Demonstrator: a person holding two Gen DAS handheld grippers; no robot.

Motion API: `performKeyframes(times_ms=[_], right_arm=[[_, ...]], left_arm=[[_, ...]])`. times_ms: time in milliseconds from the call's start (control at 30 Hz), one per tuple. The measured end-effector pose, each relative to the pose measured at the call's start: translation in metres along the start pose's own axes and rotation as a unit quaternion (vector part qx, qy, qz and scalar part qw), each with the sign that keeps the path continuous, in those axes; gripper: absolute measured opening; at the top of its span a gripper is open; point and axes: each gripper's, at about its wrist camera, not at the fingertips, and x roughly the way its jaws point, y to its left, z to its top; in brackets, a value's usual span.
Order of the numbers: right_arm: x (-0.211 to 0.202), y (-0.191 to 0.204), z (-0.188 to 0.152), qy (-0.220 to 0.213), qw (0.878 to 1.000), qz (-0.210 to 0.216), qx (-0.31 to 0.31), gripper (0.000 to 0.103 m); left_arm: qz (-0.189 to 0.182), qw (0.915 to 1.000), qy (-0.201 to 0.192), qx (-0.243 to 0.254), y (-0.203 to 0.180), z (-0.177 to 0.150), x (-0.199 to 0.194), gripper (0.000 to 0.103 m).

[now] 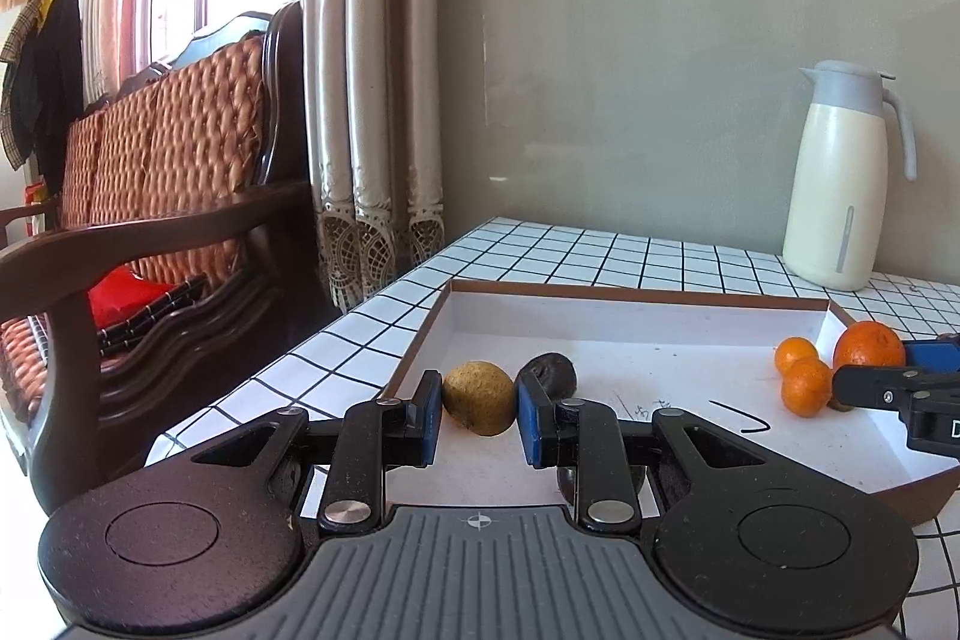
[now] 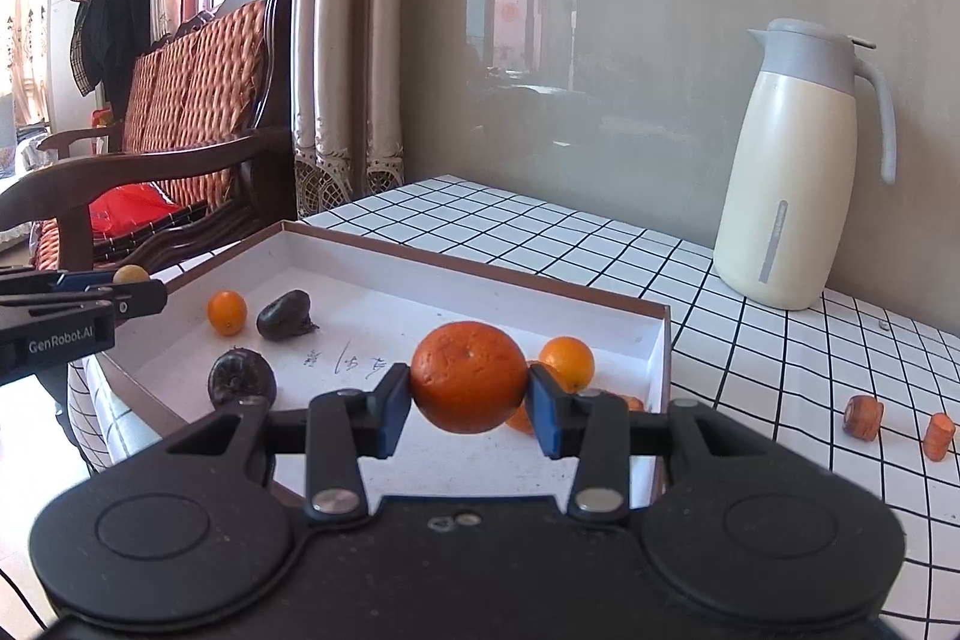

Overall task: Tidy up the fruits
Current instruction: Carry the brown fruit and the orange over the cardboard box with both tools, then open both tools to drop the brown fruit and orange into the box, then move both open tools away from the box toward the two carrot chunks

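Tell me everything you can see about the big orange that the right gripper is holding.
The big orange is round, deep orange, with dimpled, slightly rough peel and a small dark navel spot on its top. It sits between the blue pads of the right gripper, which press both its sides, over the right end of the white box. Smaller oranges lie right behind it. Whether it rests on the box floor cannot be told.

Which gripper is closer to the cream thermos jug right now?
Right. The right gripper, shut on the large orange, sits over the tray's end nearest the jug; the left gripper, holding the yellow-green fruit, works the far end.
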Motion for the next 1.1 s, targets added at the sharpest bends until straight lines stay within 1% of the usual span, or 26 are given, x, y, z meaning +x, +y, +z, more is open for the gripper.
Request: performKeyframes(times_ms=[233, 367, 400, 433, 467, 500, 533, 567, 600, 667, 700, 833, 933, 1000, 1100], right_arm=[[0.005, 0.002, -0.002, 0.008, 1.0, -0.007, -0.004, 0.033], [0.01, -0.001, -0.003, 0.017, 1.0, -0.023, -0.006, 0.035], [0.011, -0.001, -0.004, 0.015, 0.999, -0.038, -0.009, 0.046], [0.008, -0.002, -0.006, -0.003, 0.998, -0.067, -0.011, 0.062], [0.003, -0.004, -0.006, -0.032, 0.995, -0.096, -0.009, 0.098], [-0.002, -0.008, -0.006, -0.059, 0.992, -0.109, -0.002, 0.097], [-0.004, -0.012, -0.004, -0.065, 0.992, -0.11, 0.006, 0.097], [-0.004, -0.017, -0.003, -0.069, 0.992, -0.106, 0.017, 0.097], [-0.004, -0.02, -0.003, -0.071, 0.992, -0.104, 0.025, 0.097], [-0.002, -0.023, -0.003, -0.069, 0.992, -0.099, 0.03, 0.097], [0.0, -0.023, -0.003, -0.066, 0.993, -0.097, 0.028, 0.097], [0.002, -0.022, -0.004, -0.063, 0.994, -0.09, 0.027, 0.097], [-0.001, -0.021, -0.005, -0.063, 0.994, -0.087, 0.026, 0.097], [-0.002, -0.02, -0.006, -0.062, 0.994, -0.089, 0.023, 0.097], [-0.003, -0.02, -0.006, -0.061, 0.994, -0.089, 0.021, 0.097]], left_arm=[[0.0, 0.9999, 0.011, 0.0, 0.0, -0.001, 0.008, 0.027], [-0.004, 0.9998, 0.019, -0.004, 0.005, -0.002, 0.014, 0.027], [-0.006, 0.9998, 0.017, -0.007, 0.005, -0.002, 0.015, 0.027], [-0.002, 0.9999, 0.014, -0.009, 0.006, -0.003, 0.015, 0.031], [0.01, 0.9999, 0.003, -0.01, 0.007, -0.002, 0.011, 0.068], [0.023, 0.9994, -0.019, -0.014, 0.008, -0.002, 0.005, 0.096], [0.037, 0.9979, -0.048, -0.02, 0.01, -0.002, -0.001, 0.103], [0.047, 0.9965, -0.066, -0.024, 0.012, -0.001, -0.005, 0.103], [0.042, 0.9964, -0.068, -0.03, 0.015, 0.0, -0.005, 0.103], [0.036, 0.9975, -0.049, -0.035, 0.017, 0.0, 0.002, 0.103], [0.036, 0.9977, -0.047, -0.033, 0.017, -0.001, 0.004, 0.103], [0.034, 0.9978, -0.05, -0.027, 0.015, -0.002, 0.005, 0.103], [0.031, 0.9983, -0.044, -0.02, 0.012, -0.004, 0.005, 0.103], [0.031, 0.9981, -0.05, -0.02, 0.011, -0.004, 0.001, 0.103], [0.03, 0.9982, -0.05, -0.017, 0.009, -0.004, 0.0, 0.103]])
